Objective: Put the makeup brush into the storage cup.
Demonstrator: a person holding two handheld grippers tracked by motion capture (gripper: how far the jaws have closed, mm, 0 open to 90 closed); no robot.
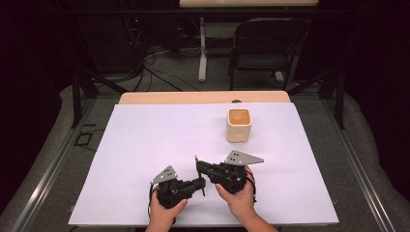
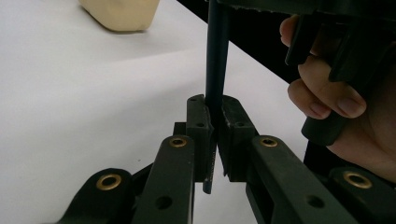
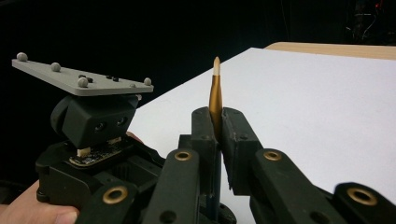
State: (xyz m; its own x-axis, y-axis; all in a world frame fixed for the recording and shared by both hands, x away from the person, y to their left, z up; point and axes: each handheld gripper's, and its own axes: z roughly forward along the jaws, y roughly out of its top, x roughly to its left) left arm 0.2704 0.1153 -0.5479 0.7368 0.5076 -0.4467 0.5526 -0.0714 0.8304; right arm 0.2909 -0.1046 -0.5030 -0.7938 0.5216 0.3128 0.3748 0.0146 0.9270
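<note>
A thin paintbrush with a dark shaft, a gold ferrule and a pale tip is held between both grippers near the front of the white table. My left gripper is shut on the dark shaft, which runs up past its jaws. My right gripper is shut on the brush just below the ferrule, with the tip sticking out beyond its jaws. In the high view the left gripper and the right gripper meet tip to tip, each held by a hand.
A cream square cup stands upright to the far right of the grippers, a corner of the cup showing in the left gripper view. The wooden table edge lies behind it. A black chair stands beyond the table.
</note>
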